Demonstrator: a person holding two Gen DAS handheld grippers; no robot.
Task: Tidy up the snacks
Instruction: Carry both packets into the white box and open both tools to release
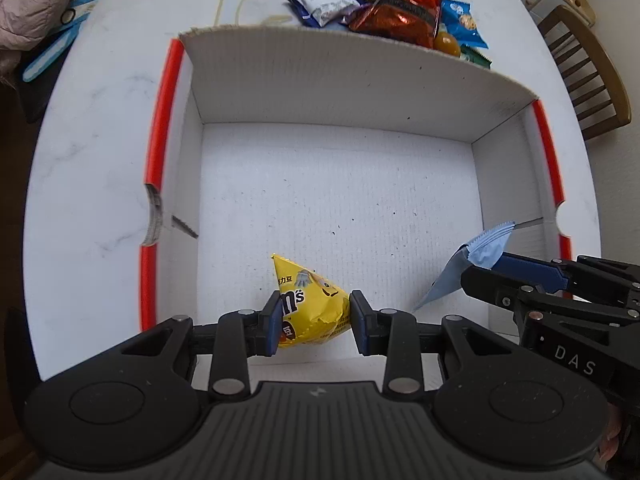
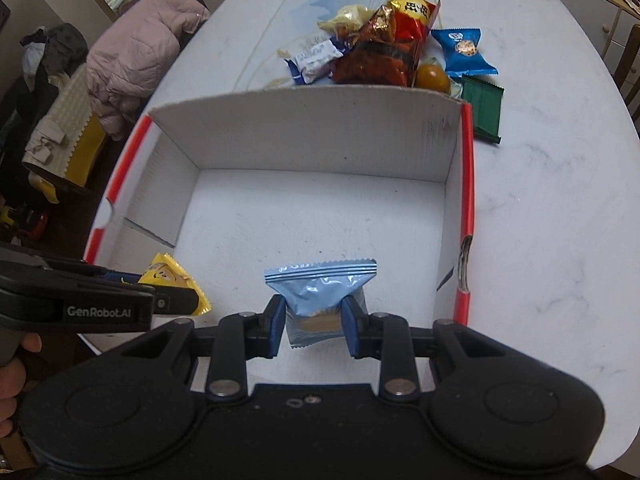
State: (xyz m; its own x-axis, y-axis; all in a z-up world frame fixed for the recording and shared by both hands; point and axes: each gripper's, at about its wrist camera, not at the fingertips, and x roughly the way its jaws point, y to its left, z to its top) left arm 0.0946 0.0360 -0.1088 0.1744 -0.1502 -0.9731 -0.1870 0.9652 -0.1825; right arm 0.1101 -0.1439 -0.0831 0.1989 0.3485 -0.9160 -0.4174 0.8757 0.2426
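Note:
A white cardboard box (image 1: 332,92) with red edges sits open on the white table; it also shows in the right wrist view (image 2: 304,140). My left gripper (image 1: 314,322) is shut on a yellow M&M's bag (image 1: 310,304) held over the box's near edge; the bag also shows in the right wrist view (image 2: 172,280). My right gripper (image 2: 313,326) is shut on a light blue snack packet (image 2: 320,292), also over the box's near side. In the left wrist view the right gripper (image 1: 480,272) holds the blue packet (image 1: 476,256) at the right.
A pile of snacks lies beyond the box: a red-orange bag (image 2: 384,48), a white packet (image 2: 316,58), a blue cookie packet (image 2: 464,50), a green packet (image 2: 482,110) and a round amber sweet (image 2: 431,78). A pink jacket (image 2: 136,60) lies left, a wooden chair (image 1: 584,68) right.

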